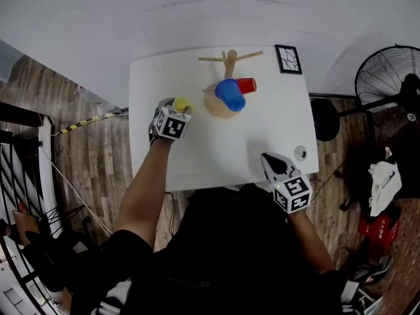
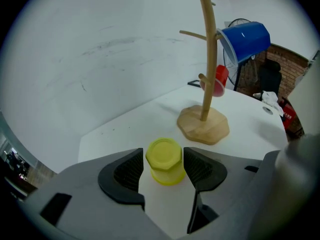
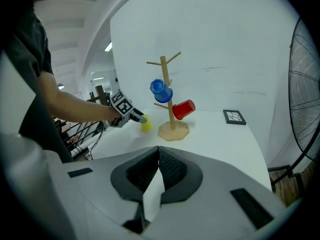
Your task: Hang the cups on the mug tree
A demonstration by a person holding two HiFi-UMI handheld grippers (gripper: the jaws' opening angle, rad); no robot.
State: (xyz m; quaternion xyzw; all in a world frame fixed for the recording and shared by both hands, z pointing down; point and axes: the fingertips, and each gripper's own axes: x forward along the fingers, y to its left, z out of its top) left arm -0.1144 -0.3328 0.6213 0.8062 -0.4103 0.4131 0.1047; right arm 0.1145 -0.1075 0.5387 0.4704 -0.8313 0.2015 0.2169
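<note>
Fingers [image 2: 125,174] of the left gripper [image 2: 164,158] are spread wide, and a yellow cup [image 2: 164,170] is seen between them, stood upside down on the white worktop [image 2: 145,121]. The pads are kept just beside its sides. The yellow cup is set near the wooden base of the mug tree [image 2: 205,89], apart from it. A blue cup [image 2: 245,39] and a red cup [image 2: 219,81] are hung on the tree's branches. On the right gripper [image 3: 159,156] the fingers are pressed together with nothing between them. It is held over the worktop's near edge, well apart from the tree.
</note>
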